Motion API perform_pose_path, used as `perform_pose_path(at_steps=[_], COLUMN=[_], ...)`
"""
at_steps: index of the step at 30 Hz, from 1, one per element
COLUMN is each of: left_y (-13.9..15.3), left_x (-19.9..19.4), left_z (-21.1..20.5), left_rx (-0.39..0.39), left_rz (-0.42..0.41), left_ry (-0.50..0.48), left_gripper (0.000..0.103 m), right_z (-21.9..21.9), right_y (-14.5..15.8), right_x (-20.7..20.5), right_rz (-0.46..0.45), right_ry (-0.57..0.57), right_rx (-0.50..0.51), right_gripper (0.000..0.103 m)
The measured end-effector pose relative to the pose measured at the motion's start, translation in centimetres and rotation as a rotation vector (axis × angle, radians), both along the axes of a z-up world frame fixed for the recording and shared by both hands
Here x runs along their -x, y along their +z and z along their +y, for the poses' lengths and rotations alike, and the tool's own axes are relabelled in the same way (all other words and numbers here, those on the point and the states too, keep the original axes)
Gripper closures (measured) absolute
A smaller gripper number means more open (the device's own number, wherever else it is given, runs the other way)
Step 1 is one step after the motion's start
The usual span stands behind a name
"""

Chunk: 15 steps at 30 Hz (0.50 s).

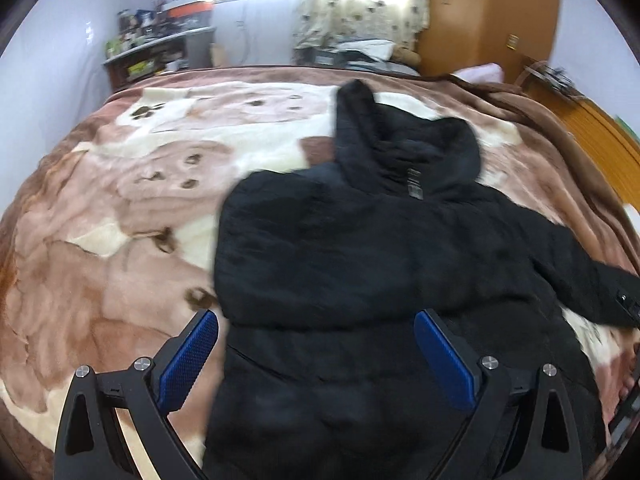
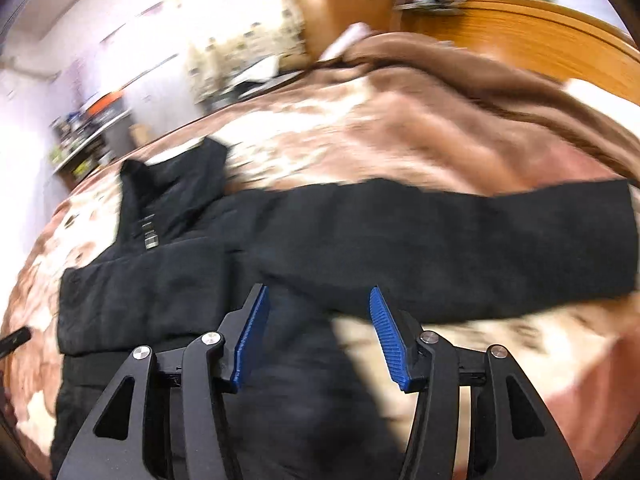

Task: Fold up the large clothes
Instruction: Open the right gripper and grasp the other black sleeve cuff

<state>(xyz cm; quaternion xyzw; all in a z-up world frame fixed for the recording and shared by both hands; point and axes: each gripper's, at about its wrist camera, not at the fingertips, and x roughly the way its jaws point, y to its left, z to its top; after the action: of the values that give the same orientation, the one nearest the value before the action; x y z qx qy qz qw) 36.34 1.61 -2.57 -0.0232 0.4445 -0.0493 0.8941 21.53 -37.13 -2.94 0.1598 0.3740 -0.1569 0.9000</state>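
A black hooded jacket (image 1: 360, 248) lies flat on the bed, hood toward the far side. One sleeve is folded across its chest, and the other sleeve (image 2: 500, 240) stretches out to the right. My left gripper (image 1: 316, 324) hovers above the jacket's lower body, jaws wide apart with nothing between its blue pads (image 1: 188, 360). My right gripper (image 2: 318, 300) hangs above the jacket near the armpit of the outstretched sleeve, open with nothing between its pads. The right wrist view is blurred.
A brown and cream patterned blanket (image 1: 120, 208) covers the bed. A rumpled brown blanket (image 2: 460, 80) lies by the wooden headboard (image 2: 540, 28) at the right. Shelves with clutter (image 1: 152, 48) stand past the far left corner. A wooden wardrobe (image 1: 488, 12) stands beyond the bed.
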Motion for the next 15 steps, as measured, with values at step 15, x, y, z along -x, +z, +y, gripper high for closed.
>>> perform_pose_path(at_steps=[15], left_y=[-2.1], left_x=[4.2], left_z=[-12.1], left_rx=[0.078], left_rz=[0.062], left_ry=[-0.142], left_gripper=[0.003], right_z=[-13.9], right_y=[-2.4], right_x=[11.6], right_rz=[-0.026], right_ry=[-0.300], right_rx=[-0.038], right_gripper=[0.037])
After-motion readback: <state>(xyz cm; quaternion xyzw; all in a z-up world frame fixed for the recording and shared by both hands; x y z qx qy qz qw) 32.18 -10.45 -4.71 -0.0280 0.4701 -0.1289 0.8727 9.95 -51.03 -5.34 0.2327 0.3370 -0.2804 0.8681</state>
